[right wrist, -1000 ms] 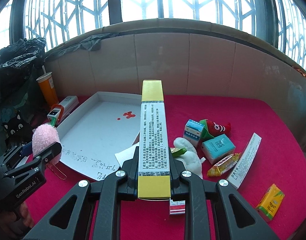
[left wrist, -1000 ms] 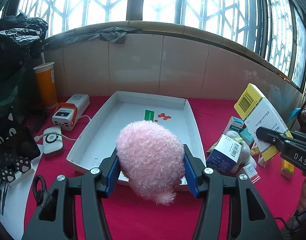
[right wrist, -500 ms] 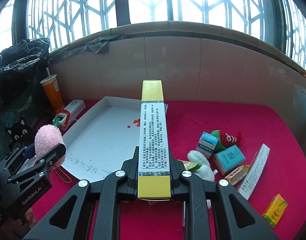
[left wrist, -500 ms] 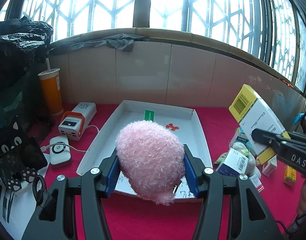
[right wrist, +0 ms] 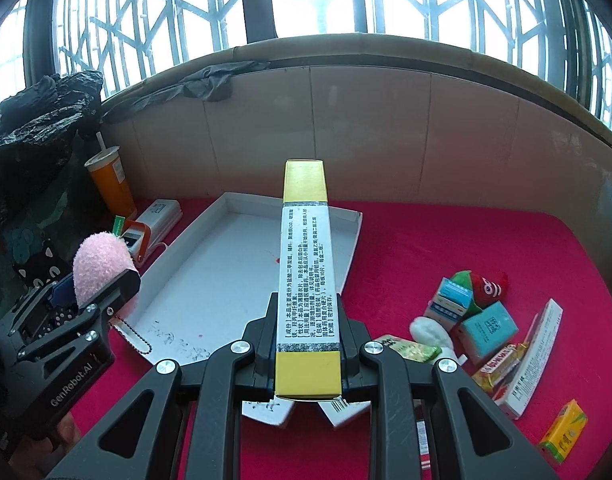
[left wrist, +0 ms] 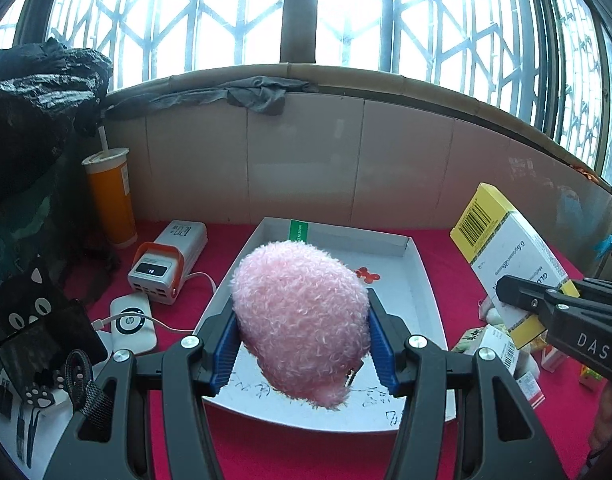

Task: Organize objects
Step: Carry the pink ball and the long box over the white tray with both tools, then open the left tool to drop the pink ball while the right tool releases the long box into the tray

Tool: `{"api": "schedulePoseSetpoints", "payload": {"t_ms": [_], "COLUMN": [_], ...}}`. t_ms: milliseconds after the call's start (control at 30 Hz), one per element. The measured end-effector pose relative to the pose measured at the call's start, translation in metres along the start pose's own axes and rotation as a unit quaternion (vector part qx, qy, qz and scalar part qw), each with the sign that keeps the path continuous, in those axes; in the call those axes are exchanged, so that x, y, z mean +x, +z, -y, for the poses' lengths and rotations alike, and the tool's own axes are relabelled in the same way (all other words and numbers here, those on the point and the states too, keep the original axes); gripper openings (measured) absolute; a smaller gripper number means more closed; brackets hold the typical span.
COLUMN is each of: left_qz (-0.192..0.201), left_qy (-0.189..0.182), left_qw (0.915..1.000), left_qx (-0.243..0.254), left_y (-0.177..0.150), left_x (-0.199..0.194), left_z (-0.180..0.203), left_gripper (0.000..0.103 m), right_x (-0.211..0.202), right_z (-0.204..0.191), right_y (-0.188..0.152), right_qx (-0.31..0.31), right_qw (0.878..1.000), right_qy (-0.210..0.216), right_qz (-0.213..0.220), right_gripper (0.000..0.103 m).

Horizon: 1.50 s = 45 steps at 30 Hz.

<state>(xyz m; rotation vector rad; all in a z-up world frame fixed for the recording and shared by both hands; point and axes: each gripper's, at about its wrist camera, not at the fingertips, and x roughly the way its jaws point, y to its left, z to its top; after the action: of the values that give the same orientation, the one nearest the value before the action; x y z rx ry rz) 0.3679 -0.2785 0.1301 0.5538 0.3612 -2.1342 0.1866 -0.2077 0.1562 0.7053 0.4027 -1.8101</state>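
The left gripper [left wrist: 302,344] clamps a pink plush [left wrist: 300,316] that hides the tray [left wrist: 419,280] floor between its fingers. The right gripper [right wrist: 307,344] pinches a long yellow-and-white box [right wrist: 306,264], its near end covering the packets beneath.

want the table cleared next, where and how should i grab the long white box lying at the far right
Grip the white box across its narrow width, near mid-length, coming from above. It lies flat on the red cloth, long and thin, with its outer long edge free. The snack packet touches the other edge, so expect to nudge it.
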Motion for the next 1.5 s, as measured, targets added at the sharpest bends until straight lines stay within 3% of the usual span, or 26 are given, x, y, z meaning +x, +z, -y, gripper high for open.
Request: {"api": "schedulePoseSetpoints", "payload": {"t_ms": [833, 1500], "left_qz": [-0.041, -0.092], "left_qy": [0.015, 0.027], "left_qw": [0.9991, 0.9953], "left_qx": [-0.002, 0.013], "left_y": [0.033, 0.029], "left_x": [0.088, 0.149], "left_z": [-0.017, -0.017], "left_gripper": [0.056, 0.058], "right_x": [0.08, 0.139], "right_z": [-0.015, -0.02], "right_y": [0.023, 0.022], "right_qx": [0.023, 0.03], "right_qw": [0.997, 0.993], "right_qy": [-0.005, -0.024], "right_qz": [-0.07, -0.111], "right_gripper": [0.023, 0.023]}}
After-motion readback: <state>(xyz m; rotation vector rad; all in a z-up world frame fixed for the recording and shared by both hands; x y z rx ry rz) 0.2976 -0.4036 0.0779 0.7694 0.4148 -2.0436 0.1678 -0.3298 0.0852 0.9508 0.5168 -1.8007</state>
